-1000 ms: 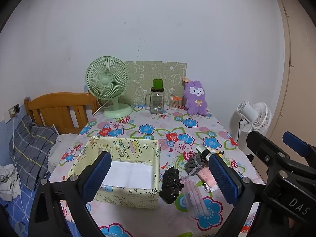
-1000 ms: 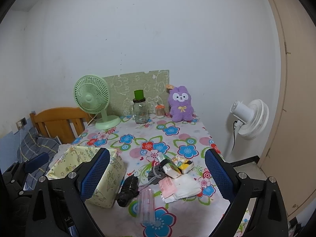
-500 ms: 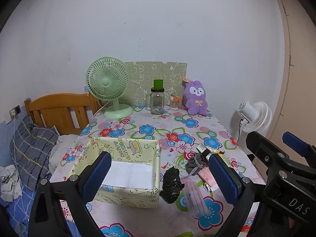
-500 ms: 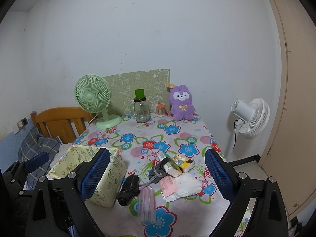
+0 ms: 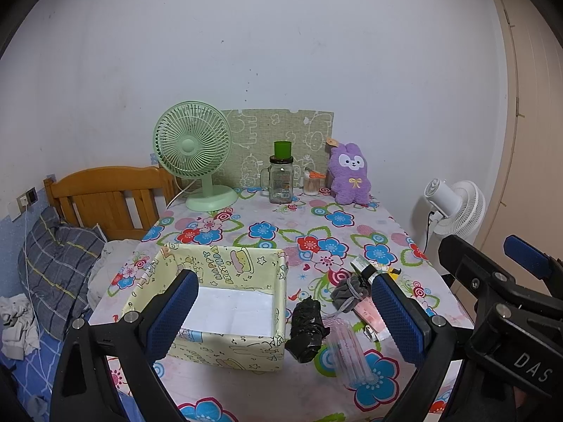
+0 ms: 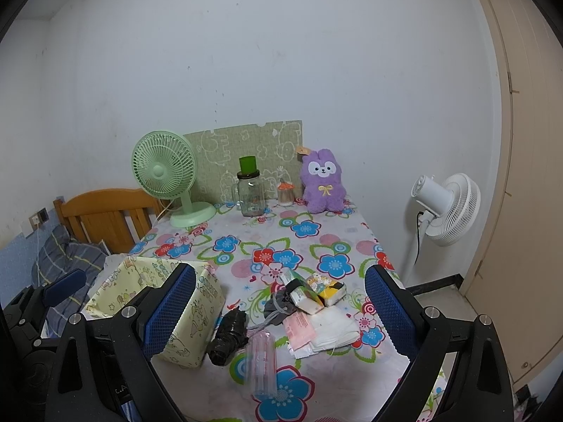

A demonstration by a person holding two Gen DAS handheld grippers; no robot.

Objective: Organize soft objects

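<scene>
A yellow cartoon-print box with a white bottom stands on the floral table; it also shows in the right wrist view. To its right lie a black bundle, a grey drawstring pouch, tissue packs, a pink packet, white cloths and a clear plastic pack. My left gripper is open and empty above the near edge. My right gripper is open and empty, further right.
At the table's far edge stand a green fan, a glass jar with a green cup, a small toothpick jar and a purple plush rabbit. A white floor fan stands right, a wooden bed left.
The right wrist view has shifted slightly. Nothing on the table has moved and both grippers remain open.
</scene>
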